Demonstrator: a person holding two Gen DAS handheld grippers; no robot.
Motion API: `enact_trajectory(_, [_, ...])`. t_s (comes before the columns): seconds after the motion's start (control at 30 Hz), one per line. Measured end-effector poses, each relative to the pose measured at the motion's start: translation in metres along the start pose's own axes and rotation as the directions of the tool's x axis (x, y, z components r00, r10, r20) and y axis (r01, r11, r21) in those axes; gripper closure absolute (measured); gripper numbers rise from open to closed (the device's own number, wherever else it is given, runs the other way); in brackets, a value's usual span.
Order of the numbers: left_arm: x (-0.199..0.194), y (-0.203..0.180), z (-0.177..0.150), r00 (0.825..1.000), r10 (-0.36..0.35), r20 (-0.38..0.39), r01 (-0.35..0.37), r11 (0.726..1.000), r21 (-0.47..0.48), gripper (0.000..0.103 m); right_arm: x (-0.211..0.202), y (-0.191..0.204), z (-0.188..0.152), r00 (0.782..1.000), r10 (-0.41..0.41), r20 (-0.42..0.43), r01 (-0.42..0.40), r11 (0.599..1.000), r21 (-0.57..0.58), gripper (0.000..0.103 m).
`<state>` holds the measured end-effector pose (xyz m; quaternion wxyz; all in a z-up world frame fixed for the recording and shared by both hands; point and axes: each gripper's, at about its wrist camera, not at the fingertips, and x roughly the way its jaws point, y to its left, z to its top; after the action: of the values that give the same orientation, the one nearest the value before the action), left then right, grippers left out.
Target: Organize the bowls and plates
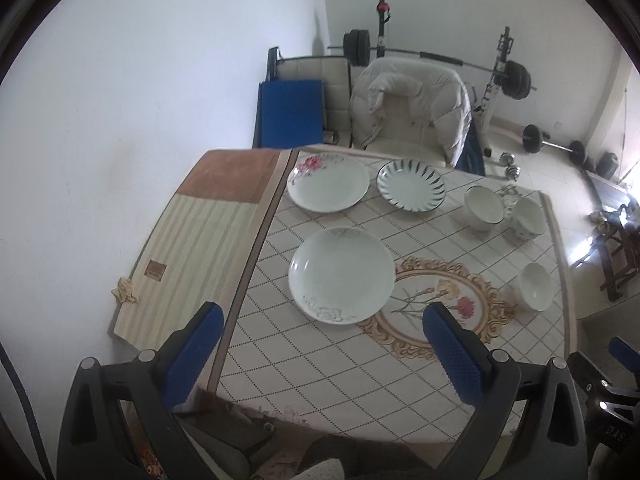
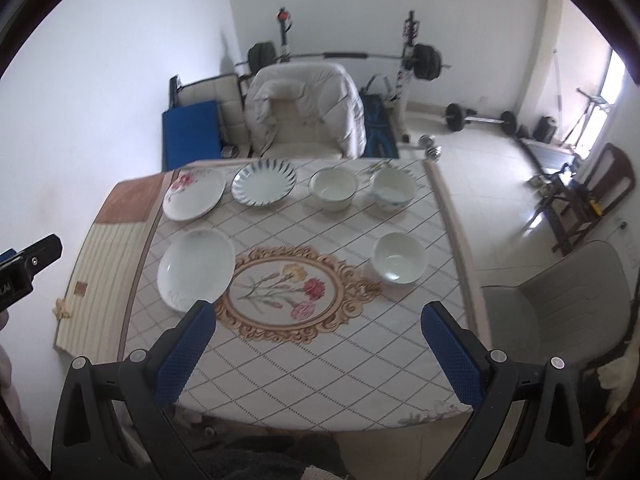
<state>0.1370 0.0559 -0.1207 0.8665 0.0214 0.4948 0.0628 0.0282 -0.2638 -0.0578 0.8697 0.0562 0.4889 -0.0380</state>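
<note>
Left gripper (image 1: 320,344): nearest the camera, held above the near edge of the table; its blue-padded fingers (image 1: 196,356) are spread wide with nothing between them.
Right gripper (image 2: 318,344): also above the near edge, blue-padded fingers (image 2: 452,356) spread wide and empty; its tip also shows at the right edge of the left wrist view.
Table (image 2: 320,380): covered by a diamond-patterned cloth with a gold-framed oval of flowers (image 2: 286,284) at its middle.
Striped mat (image 1: 192,252): lies over the left side of the table, cream below and brown at the far end.
Near plate (image 1: 341,274): white with a faint grey motif, flat on the cloth just left of the oval, its rim overlapping the frame.
Near bowl (image 2: 399,258): plain white, upright, on the right side of the table, well apart from the near plate.
Floral plate (image 1: 328,182): white with a pink flower on its rim, in the far row at the left.
Striped plate (image 1: 411,186): dark rays round its rim, just beside the floral plate, not touching it.
Far bowls: a dark-rimmed white bowl (image 2: 333,189) and a patterned bowl (image 2: 393,190) stand upright to the right of the striped plate, near each other.
Chair (image 2: 306,112): beyond the table, draped with a white padded coat.
Barbell rack (image 2: 348,56): against the far wall, with loose weights (image 2: 480,118) on the floor to the right.
</note>
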Motion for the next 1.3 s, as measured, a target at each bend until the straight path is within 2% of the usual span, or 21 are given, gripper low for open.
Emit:
enact_trajectory(0.1, [0.049,0.01,0.001,0.997,0.018,-0.08,-0.019,1.0,-0.01,0.001,0.065,0.006,0.004,0.983,0.138,-0.12,-0.138,0.99,0.012,0.0])
enact_trajectory(0.23, [0.114,0.029,0.009,0.98,-0.028,-0.195,0.019,0.999,-0.044,0.001,0.154,0.03,0.014,0.956,0.19,-0.223,-0.189,0.982,0.026,0.0])
enact_trajectory(0.4, [0.206,0.05,0.029,0.93,-0.135,-0.343,0.111,0.99,-0.09,0.004,0.261,0.071,0.039,0.91,0.246,-0.333,-0.233,0.969,0.08,0.0])
enact_trajectory(0.53, [0.273,0.065,0.044,0.891,-0.186,-0.413,0.164,0.983,-0.088,0.009,0.336,0.106,0.056,0.876,0.251,-0.412,-0.231,0.968,0.1,0.0])
enact_trajectory(0.57, [0.289,0.067,0.047,0.88,-0.199,-0.431,0.179,0.98,-0.087,0.013,0.354,0.113,0.059,0.864,0.256,-0.434,-0.233,0.967,0.108,0.0])
enact_trajectory(0.63, [0.32,0.071,0.05,0.851,-0.218,-0.478,0.202,0.976,-0.084,0.029,0.384,0.125,0.064,0.842,0.263,-0.47,-0.229,0.965,0.13,0.001])
enact_trajectory(0.7, [0.347,0.073,0.051,0.823,-0.228,-0.52,0.223,0.972,-0.073,0.05,0.41,0.132,0.067,0.824,0.262,-0.502,-0.214,0.965,0.153,0.001])
enact_trajectory(0.77, [0.366,0.074,0.051,0.806,-0.241,-0.541,0.244,0.967,-0.068,0.053,0.432,0.137,0.067,0.803,0.28,-0.525,-0.213,0.959,0.186,0.004])
enact_trajectory(0.87, [0.385,0.075,0.05,0.784,-0.271,-0.558,0.284,0.957,-0.065,0.055,0.46,0.141,0.065,0.771,0.311,-0.556,-0.212,0.948,0.237,0.016])
enact_trajectory(0.93, [0.391,0.072,0.049,0.768,-0.282,-0.575,0.307,0.95,-0.055,0.059,0.474,0.144,0.062,0.749,0.339,-0.57,-0.22,0.938,0.269,0.032])
enact_trajectory(0.97, [0.393,0.07,0.049,0.762,-0.287,-0.581,0.318,0.947,-0.051,0.062,0.478,0.146,0.06,0.741,0.348,-0.574,-0.223,0.934,0.278,0.036])
enact_trajectory(1.03, [0.397,0.068,0.046,0.749,-0.294,-0.594,0.336,0.941,-0.042,0.068,0.484,0.152,0.057,0.733,0.358,-0.579,-0.229,0.931,0.285,0.053])
enact_trajectory(1.1, [0.399,0.066,0.042,0.739,-0.299,-0.604,0.346,0.937,-0.041,0.074,0.486,0.157,0.054,0.73,0.35,-0.587,-0.229,0.934,0.274,0.065])
enact_trajectory(1.23, [0.4,0.067,0.041,0.752,-0.293,-0.591,0.342,0.939,-0.032,0.079,0.491,0.162,0.05,0.747,0.315,-0.585,-0.205,0.947,0.247,0.079])
enact_trajectory(1.3, [0.399,0.071,0.04,0.759,-0.283,-0.587,0.333,0.943,-0.025,0.083,0.492,0.162,0.048,0.744,0.329,-0.582,-0.207,0.941,0.268,0.08])
